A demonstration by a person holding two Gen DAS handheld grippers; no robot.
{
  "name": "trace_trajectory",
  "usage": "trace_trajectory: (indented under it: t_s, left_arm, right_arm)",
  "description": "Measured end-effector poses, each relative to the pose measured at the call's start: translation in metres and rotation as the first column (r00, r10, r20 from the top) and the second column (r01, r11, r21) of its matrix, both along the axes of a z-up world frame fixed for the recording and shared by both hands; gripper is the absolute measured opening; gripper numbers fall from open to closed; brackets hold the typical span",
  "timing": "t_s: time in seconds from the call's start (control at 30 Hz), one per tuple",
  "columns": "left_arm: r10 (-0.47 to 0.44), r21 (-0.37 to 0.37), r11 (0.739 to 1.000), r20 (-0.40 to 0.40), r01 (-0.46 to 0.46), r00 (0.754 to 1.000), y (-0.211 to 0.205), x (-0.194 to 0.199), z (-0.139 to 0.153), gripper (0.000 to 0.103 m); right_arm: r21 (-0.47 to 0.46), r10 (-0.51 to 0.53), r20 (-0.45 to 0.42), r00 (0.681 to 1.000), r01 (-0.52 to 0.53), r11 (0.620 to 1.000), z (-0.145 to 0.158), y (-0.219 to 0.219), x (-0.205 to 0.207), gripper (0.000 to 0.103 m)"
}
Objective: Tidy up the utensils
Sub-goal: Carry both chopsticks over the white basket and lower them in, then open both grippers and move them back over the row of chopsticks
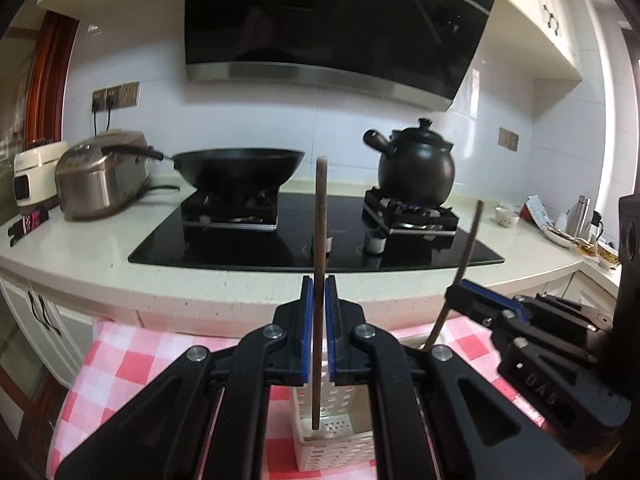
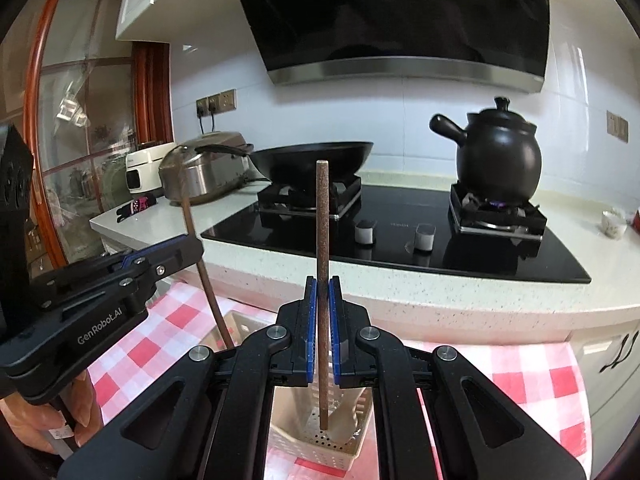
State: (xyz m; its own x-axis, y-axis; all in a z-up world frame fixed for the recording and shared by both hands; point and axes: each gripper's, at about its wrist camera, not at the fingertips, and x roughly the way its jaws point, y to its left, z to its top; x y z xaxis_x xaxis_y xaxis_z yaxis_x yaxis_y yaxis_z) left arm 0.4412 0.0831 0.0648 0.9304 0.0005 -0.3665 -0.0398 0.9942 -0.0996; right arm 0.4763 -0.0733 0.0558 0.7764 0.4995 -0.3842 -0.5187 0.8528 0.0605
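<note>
1. Left gripper (image 1: pixel 319 300) fingers are closed on a brown chopstick (image 1: pixel 320 240), upright.
2. Right gripper (image 2: pixel 322 300) fingers hold another chopstick (image 2: pixel 322 232).
3. Both lower ends are inside the white holder (image 1: pixel 324 444) on the checked cloth (image 1: pixel 132 364).

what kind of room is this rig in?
A home kitchen, most likely: a black gas hob with a wok and a clay pot over a lit burner, a range hood above, and a rice cooker on the counter.
</note>
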Motion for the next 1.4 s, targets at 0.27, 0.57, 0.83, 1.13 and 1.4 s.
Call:
trace_trajectory:
  t_s: [0.27, 0.57, 0.83, 1.13, 1.4]
  left_arm:
    - [0.043, -0.017, 0.999, -0.021, -0.043, 0.999, 0.018, 0.003, -0.012, 0.043]
    - [0.079, -0.025, 0.997, -0.022, -0.079, 0.997, 0.033, -0.017, -0.007, 0.065]
    - [0.139, -0.032, 0.99, 0.01, -0.138, 0.99, 0.033, -0.074, -0.006, 0.093]
    - [0.147, -0.014, 0.989, -0.074, -0.148, 0.986, 0.016, -0.136, -0.041, 0.098]
    - [0.05, -0.049, 0.997, -0.171, -0.059, 0.984, 0.0, -0.174, -0.088, 0.098]
  right_arm:
    - [-0.015, -0.02, -0.023, 1.0, 0.02, 1.0, -0.007, -0.003, 0.014, 0.011]
    - [-0.001, -0.067, -0.021, 0.997, 0.067, 0.998, 0.001, -0.026, 0.006, 0.011]
    - [-0.007, -0.067, -0.006, 0.998, 0.067, 0.998, 0.002, -0.048, -0.044, 0.013]
    - [-0.001, -0.068, -0.056, 0.996, 0.068, 0.998, -0.03, -0.065, -0.102, 0.032]
    - [-0.01, -0.071, -0.15, 0.986, 0.071, 0.997, -0.077, -0.075, -0.144, 0.048]
